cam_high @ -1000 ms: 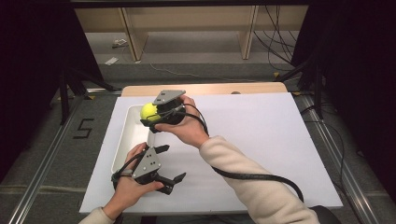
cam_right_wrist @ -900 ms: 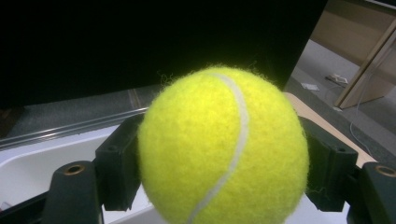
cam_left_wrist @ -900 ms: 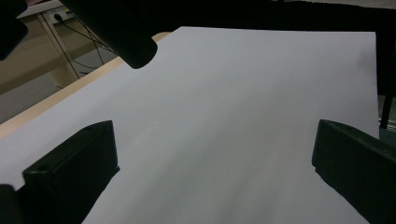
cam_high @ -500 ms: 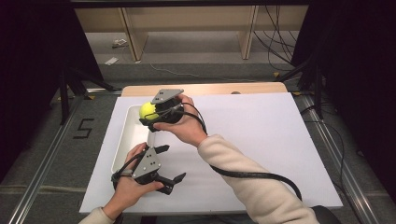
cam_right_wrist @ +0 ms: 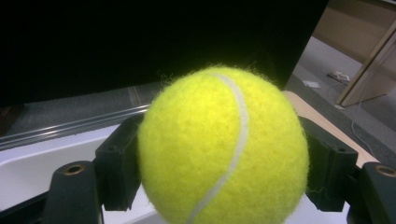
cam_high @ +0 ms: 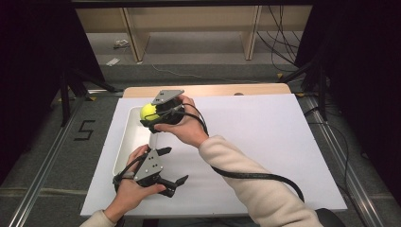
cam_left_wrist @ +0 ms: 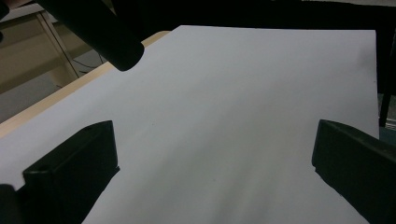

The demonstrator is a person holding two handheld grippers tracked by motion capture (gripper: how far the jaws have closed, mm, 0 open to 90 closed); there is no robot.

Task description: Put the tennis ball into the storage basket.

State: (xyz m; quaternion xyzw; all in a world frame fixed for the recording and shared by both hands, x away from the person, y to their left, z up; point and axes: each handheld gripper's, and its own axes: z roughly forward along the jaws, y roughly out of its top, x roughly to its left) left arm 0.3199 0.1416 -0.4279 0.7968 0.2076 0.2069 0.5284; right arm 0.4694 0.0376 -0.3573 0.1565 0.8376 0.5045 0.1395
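Note:
A yellow tennis ball (cam_high: 149,112) (cam_right_wrist: 223,150) is clamped between the jaws of my right gripper (cam_high: 152,117), which hangs above the far part of a white tray (cam_high: 125,142) at the table's left. The right gripper view has the ball squeezed between both black pads (cam_right_wrist: 119,168), with the tray's white floor below it. My left gripper (cam_high: 170,165) rests low near the table's front edge, just right of the tray, jaws wide apart. In the left gripper view its fingers (cam_left_wrist: 74,163) frame bare white table surface and hold nothing.
The white table sheet (cam_high: 265,142) stretches to the right of both hands. A black cable (cam_high: 255,176) trails from the right gripper across the sleeve. Wooden shelf legs (cam_high: 250,33) stand beyond the table's far edge, and dark curtains flank both sides.

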